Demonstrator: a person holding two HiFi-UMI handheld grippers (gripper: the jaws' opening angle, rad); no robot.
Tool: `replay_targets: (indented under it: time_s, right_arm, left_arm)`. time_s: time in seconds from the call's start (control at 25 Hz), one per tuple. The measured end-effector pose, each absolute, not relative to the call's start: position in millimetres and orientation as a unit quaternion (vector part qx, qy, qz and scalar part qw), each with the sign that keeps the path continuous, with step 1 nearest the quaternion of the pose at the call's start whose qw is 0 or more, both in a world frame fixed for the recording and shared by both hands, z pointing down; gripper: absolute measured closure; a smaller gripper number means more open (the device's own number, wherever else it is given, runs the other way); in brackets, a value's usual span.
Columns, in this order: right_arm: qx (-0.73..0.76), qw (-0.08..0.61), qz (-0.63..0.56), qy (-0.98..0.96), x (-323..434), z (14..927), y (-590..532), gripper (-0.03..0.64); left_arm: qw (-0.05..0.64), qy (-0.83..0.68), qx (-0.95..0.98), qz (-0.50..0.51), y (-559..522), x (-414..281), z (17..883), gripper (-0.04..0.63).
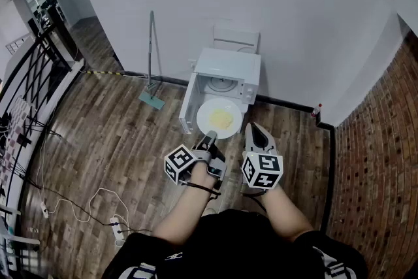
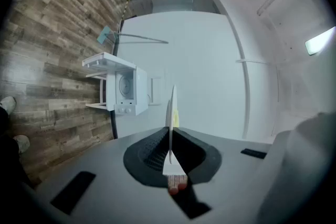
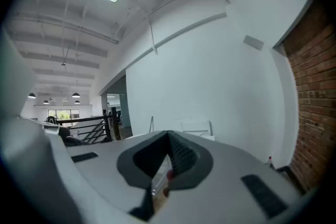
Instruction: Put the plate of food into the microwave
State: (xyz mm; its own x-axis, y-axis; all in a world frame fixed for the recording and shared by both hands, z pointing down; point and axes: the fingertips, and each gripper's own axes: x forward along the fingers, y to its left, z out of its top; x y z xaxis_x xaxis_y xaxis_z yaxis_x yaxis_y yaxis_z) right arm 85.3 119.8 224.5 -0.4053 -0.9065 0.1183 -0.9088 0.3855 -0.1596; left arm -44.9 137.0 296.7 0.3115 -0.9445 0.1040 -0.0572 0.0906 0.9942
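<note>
A white plate [image 1: 208, 115] with yellow food [image 1: 221, 118] hangs level in front of the white microwave [image 1: 230, 66], whose door [image 1: 189, 101] stands open to the left. My left gripper [image 1: 210, 138] is shut on the plate's near rim. In the left gripper view the plate [image 2: 172, 113] shows edge-on, clamped between the jaws of that gripper [image 2: 170, 150], with the microwave [image 2: 126, 87] beyond it. My right gripper [image 1: 257, 132] is just right of the plate, apart from it, shut with nothing in it. Its closed jaws [image 3: 169, 140] point toward the white wall.
A long-handled mop [image 1: 152, 65] leans on the wall left of the microwave. Cables and a power strip [image 1: 116, 225] lie on the wooden floor at the lower left. A brick wall [image 1: 379, 147] runs along the right, with a small bottle [image 1: 317, 109] in the corner. A black railing [image 1: 29, 75] borders the left.
</note>
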Motion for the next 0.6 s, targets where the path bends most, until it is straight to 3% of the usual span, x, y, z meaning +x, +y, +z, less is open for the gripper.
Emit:
replay_targets:
  time_s: [0.6]
  right_arm:
    - [0.53, 0.01, 0.112, -0.841, 75.7, 234.3, 128.8, 0.606]
  left_arm:
    - [0.594, -0.446, 0.56, -0.367, 140.6, -35.8, 301.5, 0.581]
